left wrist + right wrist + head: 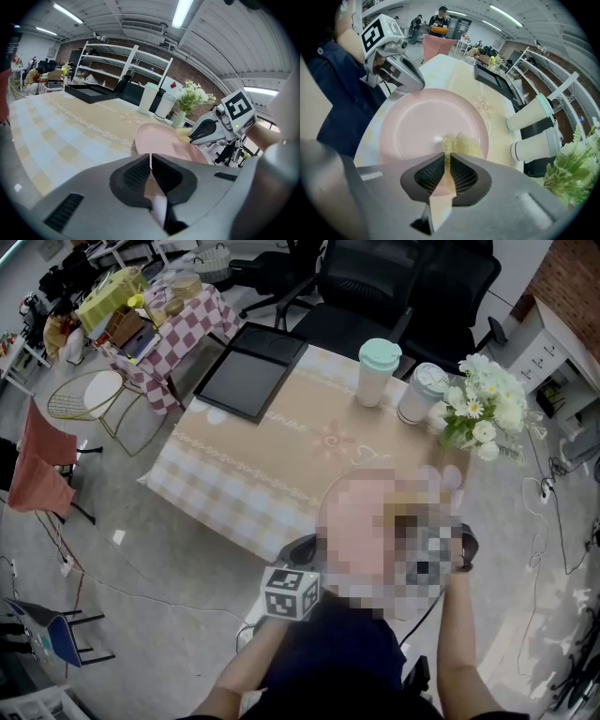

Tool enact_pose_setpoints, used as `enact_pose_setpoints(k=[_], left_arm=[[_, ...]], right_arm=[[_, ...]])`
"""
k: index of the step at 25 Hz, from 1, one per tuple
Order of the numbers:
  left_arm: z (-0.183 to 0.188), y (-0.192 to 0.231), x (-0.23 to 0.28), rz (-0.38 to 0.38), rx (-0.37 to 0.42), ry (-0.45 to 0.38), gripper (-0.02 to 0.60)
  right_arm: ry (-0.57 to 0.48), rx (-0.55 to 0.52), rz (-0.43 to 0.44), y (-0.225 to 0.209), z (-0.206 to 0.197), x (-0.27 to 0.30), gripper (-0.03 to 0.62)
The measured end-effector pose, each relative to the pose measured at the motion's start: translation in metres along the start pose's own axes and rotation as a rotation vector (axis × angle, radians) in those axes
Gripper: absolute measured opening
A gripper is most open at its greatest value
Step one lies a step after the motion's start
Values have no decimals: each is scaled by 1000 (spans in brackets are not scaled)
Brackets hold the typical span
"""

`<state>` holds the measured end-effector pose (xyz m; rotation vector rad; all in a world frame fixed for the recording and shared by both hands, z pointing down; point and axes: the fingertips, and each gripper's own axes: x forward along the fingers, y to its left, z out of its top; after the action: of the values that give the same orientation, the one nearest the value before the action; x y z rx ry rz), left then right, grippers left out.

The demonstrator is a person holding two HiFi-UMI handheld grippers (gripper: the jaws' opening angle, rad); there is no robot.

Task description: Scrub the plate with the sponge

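Two handheld grippers, both clamped shut, at the near edge of a table (281,460) under a beige cloth with pastel checks.

Left gripper (150,158): jaws pressed together on the rim of a pale pink plate (161,139), with only a thin sliver of rim between the ribbed black pads (136,173). Rest of the plate stretching away from the jaws, over the table's edge. Resting or lifted, impossible to say.

Right gripper (446,158): jaws closed narrow on a yellow sponge (461,143), its frayed end poking out past the tips and touching the plate's inner face, close to the rim on that gripper's side. Glossy pink surface all around the sponge, with a raised ring inside the rim.

Seen from the right gripper view, the left gripper at the opposite rim, its marker cube (377,33) above it and dark blue clothing just beside it. Seen from the left gripper view, the right gripper reaching in from the far side of the plate, sponge at its tip.

Farther back on the table, well apart from the plate: a mint-lidded cup (379,371) next to a white-lidded cup (420,393), white flowers (483,409) just beside them at the corner, and a black tray (246,371) at the far left corner.
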<state>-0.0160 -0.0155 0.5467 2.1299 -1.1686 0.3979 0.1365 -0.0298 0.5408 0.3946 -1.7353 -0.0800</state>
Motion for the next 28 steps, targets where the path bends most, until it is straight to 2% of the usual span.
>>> enact_pose_setpoints(k=[15,19,28], left_arm=[[-1,0,0,6,0,0,21],[0,0,0,9,1,-3,21],[-2,0,0,44,39,14,20]], right_arm=[[79,30,7,-23,-10,34,38],[86,76,9,-26,-10,40,38],[119,117,-5,-31,-13,47,38]])
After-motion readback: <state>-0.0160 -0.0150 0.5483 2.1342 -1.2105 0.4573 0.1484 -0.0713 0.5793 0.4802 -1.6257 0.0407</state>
